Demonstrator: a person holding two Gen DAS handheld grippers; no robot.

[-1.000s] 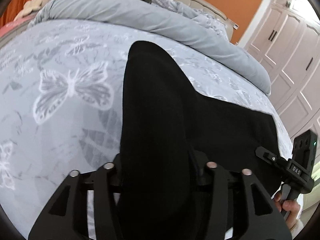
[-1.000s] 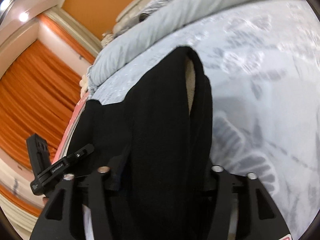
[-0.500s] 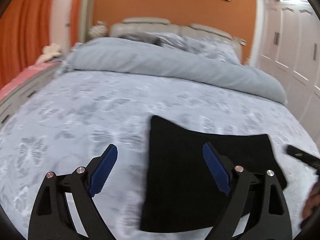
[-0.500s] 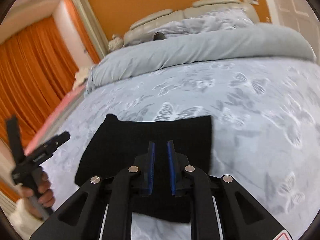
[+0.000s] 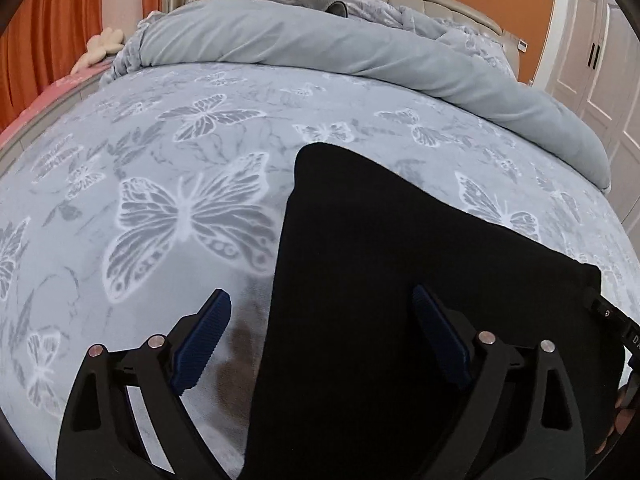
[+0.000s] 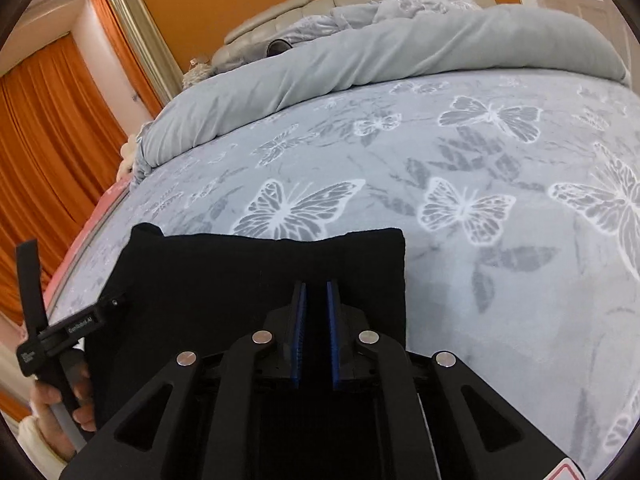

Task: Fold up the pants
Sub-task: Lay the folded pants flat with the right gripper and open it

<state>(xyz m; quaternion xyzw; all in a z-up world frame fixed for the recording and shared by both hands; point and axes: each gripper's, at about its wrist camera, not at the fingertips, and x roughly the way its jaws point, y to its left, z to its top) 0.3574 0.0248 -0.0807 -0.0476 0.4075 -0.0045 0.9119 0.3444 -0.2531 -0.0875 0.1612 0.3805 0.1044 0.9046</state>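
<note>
Black pants (image 6: 256,280) lie folded into a compact rectangle on the near part of the bed, flat on the butterfly-print blanket (image 6: 500,240), far edge roughly straight, left far corner slightly humped. In the left wrist view the same pants (image 5: 400,280) fill the near right of the frame, their left edge running between the pads.

Left gripper (image 5: 316,336): jaws wide and opening, pads clear of the cloth, nothing pinched. The left pad sits over bare blanket, the right pad over the pants.

Right gripper (image 6: 316,336): jaws closed, with a narrow slit between the blue pads and no fabric visibly in it. It sits low over the near middle of the pants.

Risks, my read:
- The left gripper straddles the pants' left edge. If it closes low, it could grab blanket along with the pants and drag the fold apart.
- The right gripper's closed tips are close to the top layer. A sideways sweep could snag and skew the stack.
- The soft bed gives no firm backing, so pressing may wrinkle the fold.

The rolled grey duvet (image 6: 360,60) at the far end is well clear.
</note>
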